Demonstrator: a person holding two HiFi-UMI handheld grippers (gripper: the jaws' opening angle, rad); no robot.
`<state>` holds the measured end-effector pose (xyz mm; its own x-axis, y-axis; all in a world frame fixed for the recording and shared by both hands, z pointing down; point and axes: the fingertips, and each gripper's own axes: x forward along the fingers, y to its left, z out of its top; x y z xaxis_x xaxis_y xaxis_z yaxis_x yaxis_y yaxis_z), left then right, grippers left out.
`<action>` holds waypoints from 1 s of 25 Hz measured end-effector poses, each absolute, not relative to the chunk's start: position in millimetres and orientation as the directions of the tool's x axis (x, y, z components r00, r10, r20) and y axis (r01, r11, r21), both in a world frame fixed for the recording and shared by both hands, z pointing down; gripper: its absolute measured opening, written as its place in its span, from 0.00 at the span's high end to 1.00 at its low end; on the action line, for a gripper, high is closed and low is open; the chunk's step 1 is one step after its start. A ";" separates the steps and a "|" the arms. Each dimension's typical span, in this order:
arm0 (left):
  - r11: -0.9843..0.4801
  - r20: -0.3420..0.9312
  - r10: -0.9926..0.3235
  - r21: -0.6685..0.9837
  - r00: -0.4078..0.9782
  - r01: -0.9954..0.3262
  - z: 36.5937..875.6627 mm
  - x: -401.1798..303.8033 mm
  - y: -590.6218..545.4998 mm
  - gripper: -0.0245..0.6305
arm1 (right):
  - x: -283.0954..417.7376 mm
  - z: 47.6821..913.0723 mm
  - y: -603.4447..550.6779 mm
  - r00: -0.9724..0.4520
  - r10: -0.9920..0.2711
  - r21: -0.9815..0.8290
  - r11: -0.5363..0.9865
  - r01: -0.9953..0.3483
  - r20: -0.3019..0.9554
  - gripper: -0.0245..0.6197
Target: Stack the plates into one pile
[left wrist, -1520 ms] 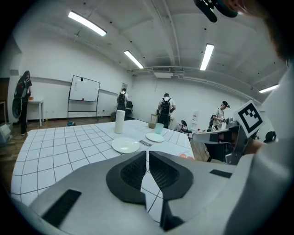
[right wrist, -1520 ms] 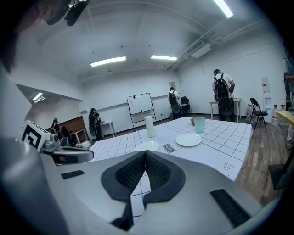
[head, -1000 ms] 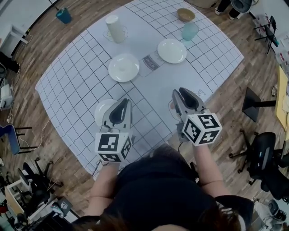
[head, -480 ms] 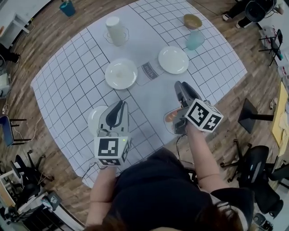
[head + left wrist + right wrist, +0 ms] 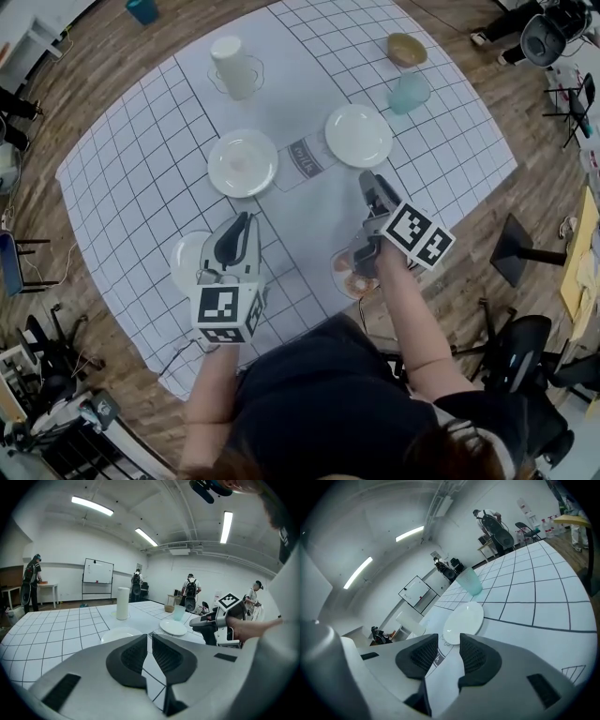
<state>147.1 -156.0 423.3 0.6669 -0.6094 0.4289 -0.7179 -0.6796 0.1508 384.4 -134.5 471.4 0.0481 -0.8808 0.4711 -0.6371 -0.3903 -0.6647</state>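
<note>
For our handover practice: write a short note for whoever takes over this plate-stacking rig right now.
Left tool: jaws slightly apart, empty, by the near left plate.
Right tool: jaws opening, empty, by the near right plate.
Far left plate and far right plate lie apart, farther out.
Done: nothing stacked; all four plates lie singly.
Left: grip a plate and gather all four into one pile.
</note>
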 end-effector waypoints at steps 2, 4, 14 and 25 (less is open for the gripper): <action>-0.682 0.432 -0.606 0.150 0.668 -0.716 426.3 153.5 -160.2 0.92 | 392.5 479.4 -139.0 0.057 -0.874 -0.677 -0.415 -0.608 0.483 0.73; -0.683 0.434 -0.604 0.150 0.668 -0.715 429.0 159.7 -163.7 0.92 | 400.1 486.7 -143.3 0.067 -0.865 -0.683 -0.438 -0.585 0.497 0.73; -0.681 0.448 -0.588 0.176 0.674 -0.711 441.6 177.9 -177.1 0.92 | 422.6 513.4 -153.5 0.106 -0.830 -0.694 -0.521 -0.497 0.548 0.72; -0.707 0.430 -0.557 0.204 0.711 -0.677 445.0 195.3 -184.1 0.92 | 435.5 531.4 -162.5 0.112 -0.805 -0.732 -0.580 -0.358 0.582 0.71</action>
